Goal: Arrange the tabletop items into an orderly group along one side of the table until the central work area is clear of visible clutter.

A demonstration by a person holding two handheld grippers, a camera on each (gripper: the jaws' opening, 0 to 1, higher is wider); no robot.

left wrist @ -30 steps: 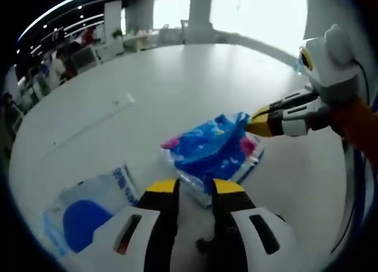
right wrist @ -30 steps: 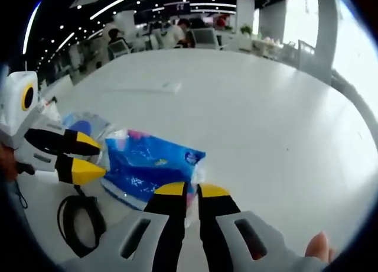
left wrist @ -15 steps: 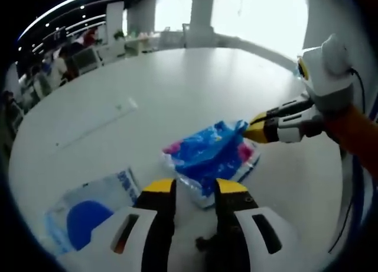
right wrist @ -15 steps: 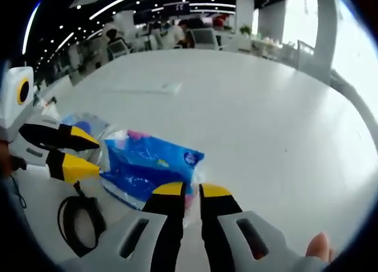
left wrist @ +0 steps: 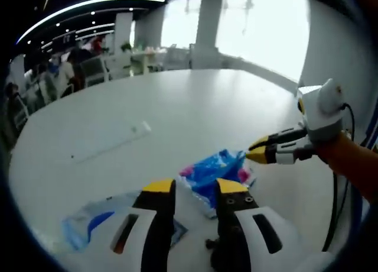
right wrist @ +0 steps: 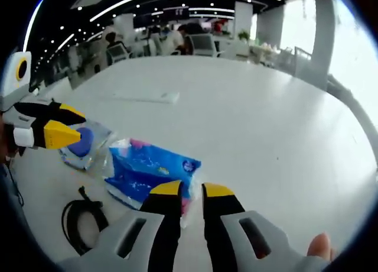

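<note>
A blue and pink tissue packet [left wrist: 214, 172] lies on the white table [left wrist: 177, 100]. My right gripper [right wrist: 192, 191] is shut on the packet's [right wrist: 144, 171] near edge; in the left gripper view it [left wrist: 255, 151] comes in from the right and pinches the packet's corner. My left gripper [left wrist: 195, 188] hovers open, with nothing between its jaws, just short of the packet. In the right gripper view it [right wrist: 59, 124] hangs at the left above a clear bag with a blue disc [right wrist: 82, 145]. That bag [left wrist: 97, 224] lies left of my left jaw.
A coiled black cable [right wrist: 80, 216] lies near the table's front edge, also seen as a black cable end [left wrist: 215, 245]. A white flat strip [left wrist: 115, 145] rests mid-table [right wrist: 147, 96]. People and office chairs [right wrist: 177, 38] sit beyond the far edge.
My left gripper has risen and drawn back from the packet, now above the clear bag. The right gripper keeps its hold on the packet's edge.
</note>
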